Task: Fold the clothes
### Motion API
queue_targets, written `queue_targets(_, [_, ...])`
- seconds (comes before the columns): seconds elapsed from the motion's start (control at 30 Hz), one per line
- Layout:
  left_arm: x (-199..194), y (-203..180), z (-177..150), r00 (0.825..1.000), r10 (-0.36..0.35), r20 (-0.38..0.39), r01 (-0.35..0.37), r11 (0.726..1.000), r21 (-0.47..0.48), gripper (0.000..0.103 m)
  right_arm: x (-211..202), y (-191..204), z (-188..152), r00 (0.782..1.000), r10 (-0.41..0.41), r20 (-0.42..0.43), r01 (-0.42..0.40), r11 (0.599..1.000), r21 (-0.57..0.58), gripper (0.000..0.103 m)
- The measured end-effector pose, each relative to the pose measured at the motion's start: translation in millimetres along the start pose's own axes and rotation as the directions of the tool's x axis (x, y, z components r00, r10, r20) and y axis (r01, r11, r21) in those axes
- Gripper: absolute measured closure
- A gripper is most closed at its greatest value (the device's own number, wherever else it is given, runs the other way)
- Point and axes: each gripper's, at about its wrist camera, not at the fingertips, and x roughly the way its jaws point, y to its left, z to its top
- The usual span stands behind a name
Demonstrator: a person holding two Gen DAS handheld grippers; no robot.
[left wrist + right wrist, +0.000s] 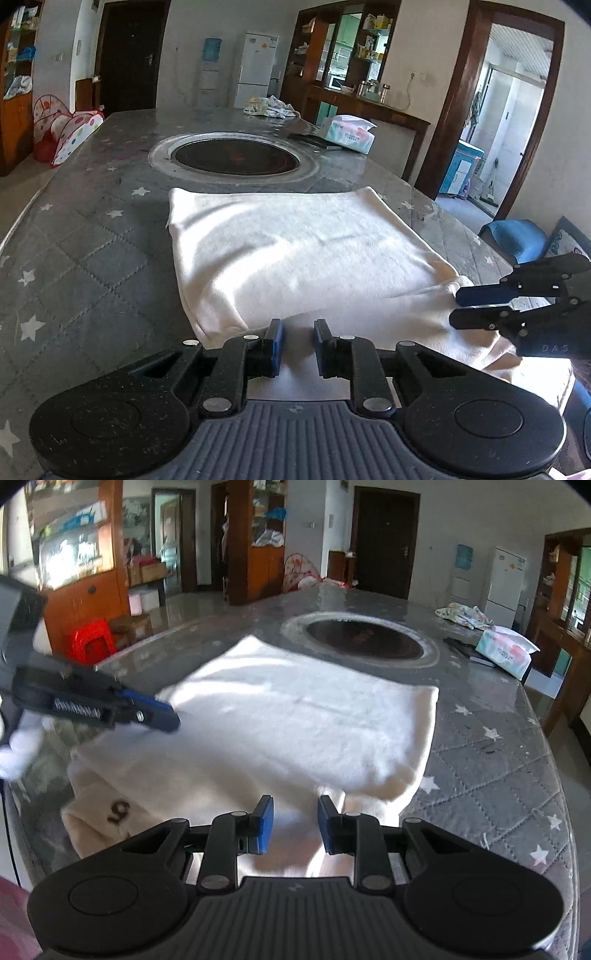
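My left gripper (298, 345) hangs low over the near edge of the white garment (295, 254), which lies folded into a rough rectangle on the grey, star-printed worktop (92, 240). Its blue-padded fingers (276, 345) stand a little apart with cloth showing in the gap beneath them; I cannot tell whether they nip that cloth or only hover above it.

My right gripper (295, 825) sits over the other near part of the garment, its fingers also slightly apart over white fabric. Seen from the left camera, its fingertips lie right at a bunched corner of the cloth, but whether they pinch it I cannot tell. Near that gripper, a lower layer of the garment pokes out toward me and carries a small dark mark (119, 811).

Beyond the garment, a round dark hotplate (236, 157) with a pale metal ring is set into the worktop. Further back lie a pack of tissues (349, 133) beside a flat dark object, and a crumpled patterned cloth (271, 107) near the far end.
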Motion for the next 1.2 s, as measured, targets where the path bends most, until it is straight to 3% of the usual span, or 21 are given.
queue_targets(0.23, [-36.9,-21.5,-7.8,0.998,-0.058,0.017,0.055,0.991,0.123,0.08,-21.6,13.3,-2.7,0.999,0.03,0.034,-0.028,0.997,-0.072,0.078])
queue_targets(0.33, [-54.7,-29.5,-19.0,0.997,-0.078,0.008,0.076,0.98,0.182,0.077,-17.9,20.1,-10.3,0.999,0.042,-0.008,-0.043,0.993,-0.111,0.078])
queue_targets(0.47, [-72.0,-38.3,-35.0,0.998,-0.064,-0.009,0.064,0.96,0.274,0.059,-22.0,23.6,-15.4,0.999,0.036,-0.01,-0.037,0.991,-0.13,0.078])
queue_targets(0.6, [-76.3,-49.6,-50.6,0.999,-0.037,-0.017,0.041,0.918,0.394,0.059,-35.5,25.2,-14.7,1.0,0.032,-0.002,-0.031,0.989,-0.148,0.074])
queue_targets(0.77, [-66.4,-72.3,-70.6,1.0,-0.026,0.01,0.016,0.832,0.555,0.059,-49.5,31.5,-21.8,1.0,0.015,-0.024,-0.02,0.976,-0.218,0.067])
queue_targets(0.87, [-57.5,-80.8,-78.3,0.999,-0.031,0.025,0.01,0.801,0.599,0.059,-58.1,35.9,-27.2,0.999,0.012,-0.035,-0.021,0.965,-0.26,0.06])
queue_targets(0.9, [-54.8,-81.8,-79.0,0.999,-0.033,0.028,0.01,0.8,0.6,0.06,-59.6,37.1,-29.4,0.999,0.011,-0.04,-0.021,0.961,-0.275,0.059])
queue_targets(1.07, [-51.1,-79.5,-69.0,0.997,-0.052,0.052,0.013,0.821,0.57,0.09,-62.9,46.4,-42.3,0.998,0.012,-0.056,-0.031,0.932,-0.361,0.051])
queue_targets(1.2, [-52.3,-69.8,-44.7,0.994,-0.078,0.08,0.028,0.867,0.498,0.092,-57.5,54.0,-48.3,0.999,0.014,-0.033,-0.027,0.903,-0.429,0.045])
